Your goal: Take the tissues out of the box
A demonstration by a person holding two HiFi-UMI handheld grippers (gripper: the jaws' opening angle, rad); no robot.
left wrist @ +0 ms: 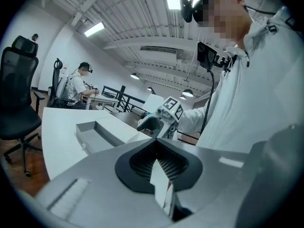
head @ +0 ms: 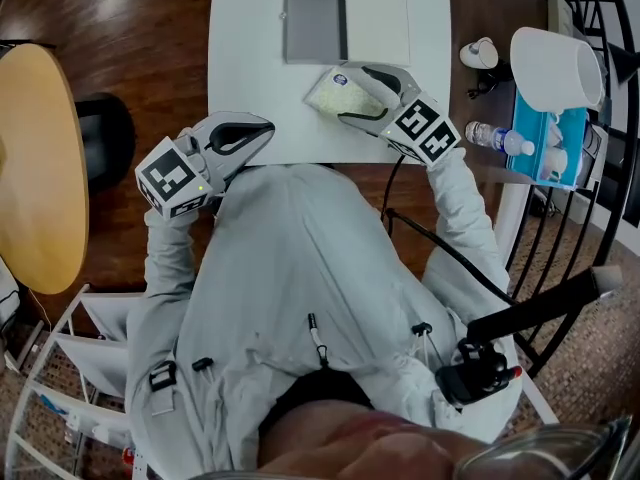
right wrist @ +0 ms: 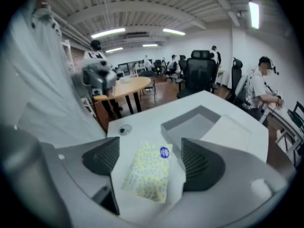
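The right gripper (head: 350, 95) (right wrist: 149, 152) stands wide open over the near part of the white table (head: 250, 58). Its two dark ribbed pads flank a yellow-patterned tissue pack (head: 330, 96) (right wrist: 146, 174) with a blue round sticker. The pack lies flat on the table between the jaws, and neither pad presses on it. The left gripper (head: 262, 131) (left wrist: 159, 161) is held off the table's near left corner, in front of the person's chest. Its jaws are closed together, and a thin white sliver shows at their seam; what that sliver is I cannot tell. Just beyond the pack sits the open grey box (head: 313, 23) (right wrist: 190, 125) (left wrist: 97, 134), with a white panel beside it. A round wooden table (head: 40, 168) stands to the left, and a plastic bottle (head: 497, 138) lies off to the right.
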